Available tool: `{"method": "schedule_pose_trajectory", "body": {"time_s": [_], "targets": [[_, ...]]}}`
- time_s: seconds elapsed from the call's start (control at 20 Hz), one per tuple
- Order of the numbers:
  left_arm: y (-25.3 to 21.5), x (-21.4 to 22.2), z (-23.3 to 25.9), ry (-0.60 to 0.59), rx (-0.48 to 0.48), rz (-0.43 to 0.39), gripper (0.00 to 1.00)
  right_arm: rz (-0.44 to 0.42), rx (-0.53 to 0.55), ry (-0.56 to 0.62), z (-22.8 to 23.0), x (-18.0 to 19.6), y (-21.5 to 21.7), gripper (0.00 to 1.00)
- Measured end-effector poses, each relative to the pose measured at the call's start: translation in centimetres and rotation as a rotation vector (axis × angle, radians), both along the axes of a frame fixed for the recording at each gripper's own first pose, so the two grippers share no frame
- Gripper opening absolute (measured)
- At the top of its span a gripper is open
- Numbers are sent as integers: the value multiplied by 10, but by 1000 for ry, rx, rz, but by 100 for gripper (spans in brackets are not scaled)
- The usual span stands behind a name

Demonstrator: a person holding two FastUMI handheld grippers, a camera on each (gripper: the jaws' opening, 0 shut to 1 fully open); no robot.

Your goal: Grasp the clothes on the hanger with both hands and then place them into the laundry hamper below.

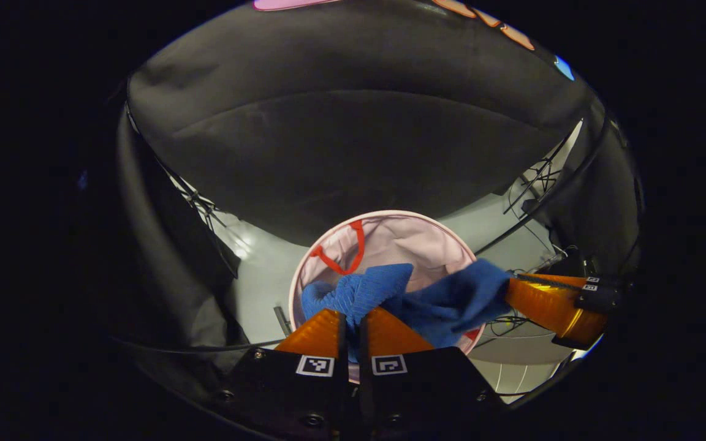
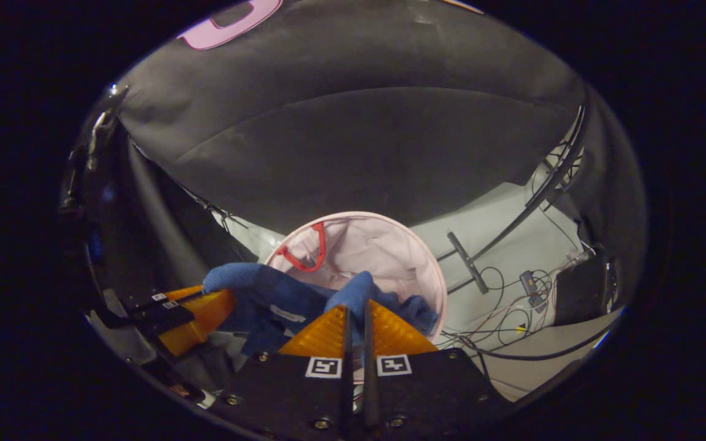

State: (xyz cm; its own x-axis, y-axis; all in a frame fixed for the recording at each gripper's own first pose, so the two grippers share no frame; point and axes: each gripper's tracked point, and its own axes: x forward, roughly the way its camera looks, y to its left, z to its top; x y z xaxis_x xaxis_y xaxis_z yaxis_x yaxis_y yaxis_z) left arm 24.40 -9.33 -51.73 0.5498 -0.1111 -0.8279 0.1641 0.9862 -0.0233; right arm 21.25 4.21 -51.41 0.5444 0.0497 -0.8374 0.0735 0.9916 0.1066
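Left gripper (image 1: 353,315), seen in the left gripper view: both fingers are pressed nearly together, with a fold of the blue garment (image 1: 390,294) pinched in the narrow gap at their tips. From that pinch the garment runs across to the right gripper (image 1: 512,288), which enters from the right side of that view and disappears into the cloth at its far end. Right gripper (image 2: 356,312), seen in the right gripper view: the fingers are likewise closed to a thin slit, clamping a bunched fold of the blue garment (image 2: 285,294). The left gripper (image 2: 221,300) lies at the left of that view, its tip covered by the other end of the cloth. The garment hangs stretched between the two grippers, directly above the open mouth of the pink laundry hamper (image 1: 426,236); part of the cloth sags over the near rim, and whether it touches the inside cannot be told. The laundry hamper (image 2: 390,239) stands on the pale floor (image 2: 512,245) against the near edge of the booth wall. A red handle loop (image 1: 347,251) sits at the hamper's inner left wall. Loose cables (image 2: 512,306) lie on the floor beside the hamper.
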Motion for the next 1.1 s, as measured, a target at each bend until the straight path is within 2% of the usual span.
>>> {"method": "schedule_pose_trajectory", "body": {"time_s": [0.15,0.35,0.4,0.45,0.5,0.55,0.6,0.65,0.7,0.75,0.8,0.85,0.9,1.0,1.05,1.1], "targets": [[-5,-7,1,37,-31,32,11,-1,-3,-26,17,-2,-2,8],[-12,-3,35,-44,-29,17,33,-4,-12,-64,44,-19,-9,10],[-15,-7,43,-49,-31,13,48,-7,-9,-71,51,-24,-9,11],[-16,-11,51,-60,-30,11,54,-9,-1,-79,57,-30,-8,12],[-17,-13,58,-74,-28,12,66,-14,-4,-85,64,-36,-8,19],[-15,-17,67,-98,-21,26,67,-20,-4,-95,73,-45,-12,27],[-13,-20,73,-114,-16,36,71,-26,4,-108,82,-49,-12,27],[-12,-27,77,-115,-13,38,79,-29,13,-116,87,-55,-9,33],[-12,-38,84,-119,-10,39,93,-27,12,-123,93,-61,-8,39],[-11,-46,87,-118,-1,34,99,-24,9,-133,100,-69,-12,36],[-9,-55,89,-120,9,30,100,-20,6,-144,109,-76,-12,45],[-7,-61,96,-135,19,24,100,-14,11,-159,117,-81,-9,46],[-5,-67,102,-149,21,14,100,-7,16,-172,123,-86,-6,56],[-1,-78,117,-189,29,11,99,-10,-2,-206,140,-100,-12,67],[0,-84,124,-205,29,23,99,-20,-16,-229,146,-105,-15,88],[4,-93,126,-209,38,34,98,-30,-19,-244,153,-109,-18,94]]}}
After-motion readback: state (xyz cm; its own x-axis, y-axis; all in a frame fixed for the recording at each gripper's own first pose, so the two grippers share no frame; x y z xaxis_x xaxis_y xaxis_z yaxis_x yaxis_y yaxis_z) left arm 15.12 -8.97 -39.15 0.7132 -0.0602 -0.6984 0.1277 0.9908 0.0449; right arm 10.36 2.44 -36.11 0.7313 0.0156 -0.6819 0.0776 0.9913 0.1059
